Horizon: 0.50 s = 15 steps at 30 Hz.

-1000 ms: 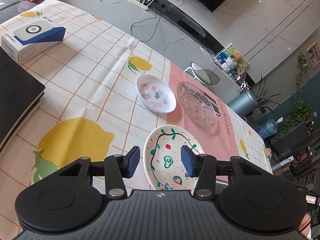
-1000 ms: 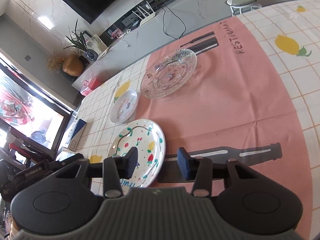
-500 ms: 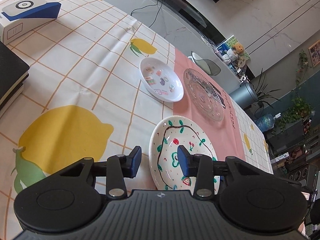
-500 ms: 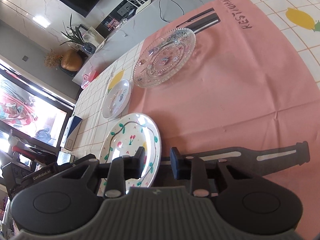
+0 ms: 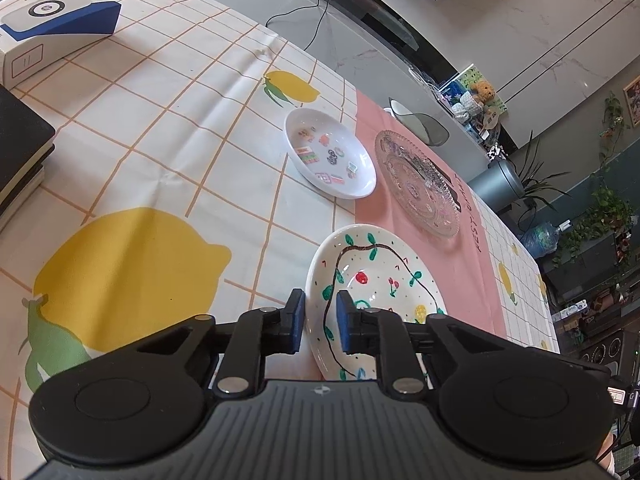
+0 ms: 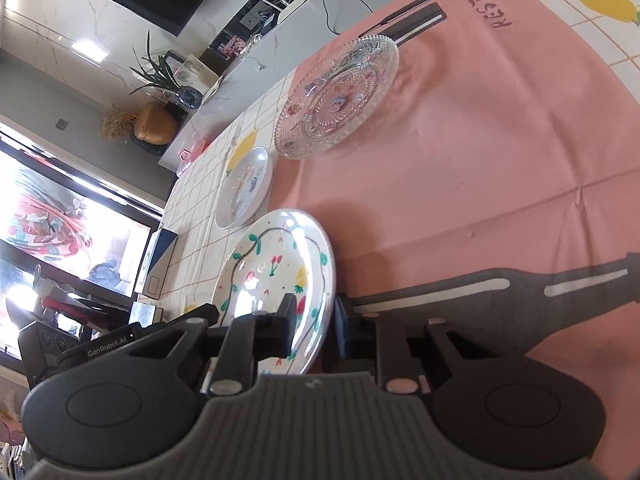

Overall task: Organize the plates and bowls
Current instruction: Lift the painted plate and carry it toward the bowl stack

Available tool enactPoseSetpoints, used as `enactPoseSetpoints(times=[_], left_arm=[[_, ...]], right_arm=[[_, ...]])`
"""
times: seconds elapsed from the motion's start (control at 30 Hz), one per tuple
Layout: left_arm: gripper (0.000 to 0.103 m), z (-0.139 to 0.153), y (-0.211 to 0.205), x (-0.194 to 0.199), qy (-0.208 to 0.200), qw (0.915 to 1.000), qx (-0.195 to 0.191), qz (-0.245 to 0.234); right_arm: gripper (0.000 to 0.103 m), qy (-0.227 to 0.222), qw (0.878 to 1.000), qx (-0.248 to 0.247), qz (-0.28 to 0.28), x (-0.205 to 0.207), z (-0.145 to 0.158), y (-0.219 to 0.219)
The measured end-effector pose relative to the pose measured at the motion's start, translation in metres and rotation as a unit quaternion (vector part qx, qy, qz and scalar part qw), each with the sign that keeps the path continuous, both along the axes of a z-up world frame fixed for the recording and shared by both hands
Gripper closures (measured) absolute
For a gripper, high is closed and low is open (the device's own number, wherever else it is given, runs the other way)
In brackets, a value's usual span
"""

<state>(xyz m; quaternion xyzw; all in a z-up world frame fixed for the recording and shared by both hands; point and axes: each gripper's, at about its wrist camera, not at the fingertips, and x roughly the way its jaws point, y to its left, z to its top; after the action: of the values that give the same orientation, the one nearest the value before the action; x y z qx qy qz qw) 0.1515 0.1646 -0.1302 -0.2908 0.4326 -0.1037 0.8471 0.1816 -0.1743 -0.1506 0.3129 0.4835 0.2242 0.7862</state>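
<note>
Grippers first, since we hold one in each hand and both sit at the near rim of the same painted plate (image 5: 376,280). Our left gripper (image 5: 320,320) has its jaws closing, with the plate's left edge between the two blue pads; the left pad is outside the rim and the right pad is over the painted face. We cannot tell for sure whether the pads already press on it. Our right gripper (image 6: 314,322) is closing too, and the plate's right edge (image 6: 280,276) passes between its pads, with the rim seeming lifted on that side. The plate is white with a dark looping line, green leaves, cherries and a yellow fruit, and it lies at the seam where the lemon-print tablecloth (image 5: 160,160) meets the pink cloth (image 6: 480,160), on the table.

Beyond it, a small white dish (image 5: 330,152) with little coloured pictures inside sits on the checked cloth, just beside the pink edge. Next to that, on the pink cloth, we see a clear glass plate (image 5: 418,182) with a beaded pattern, apart from the dish and from the painted plate.

Far left, a white and blue box (image 5: 48,36) rests on the tablecloth, and a dark book (image 5: 20,160) lies nearer, at the left edge.
</note>
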Motion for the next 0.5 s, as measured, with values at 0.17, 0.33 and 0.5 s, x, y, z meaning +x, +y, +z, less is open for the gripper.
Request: enactPoseSetpoints(times=[0.17, 0.33, 0.5], left_arm=[[0.092, 0.002, -0.005, 0.000, -0.001, 0.9999, 0.015, 0.004], [0.092, 0.007, -0.006, -0.001, -0.004, 0.9998, 0.016, 0.008], [0.092, 0.017, -0.004, 0.000, -0.011, 0.9998, 0.006, 0.013]], right_arm=[[0.098, 0.008, 1.000, 0.001, -0.015, 0.000, -0.003, -0.002], [0.098, 0.018, 1.000, -0.001, -0.025, -0.002, 0.000, -0.003], [0.098, 0.021, 0.999, 0.016, -0.029, -0.001, 0.005, -0.008]])
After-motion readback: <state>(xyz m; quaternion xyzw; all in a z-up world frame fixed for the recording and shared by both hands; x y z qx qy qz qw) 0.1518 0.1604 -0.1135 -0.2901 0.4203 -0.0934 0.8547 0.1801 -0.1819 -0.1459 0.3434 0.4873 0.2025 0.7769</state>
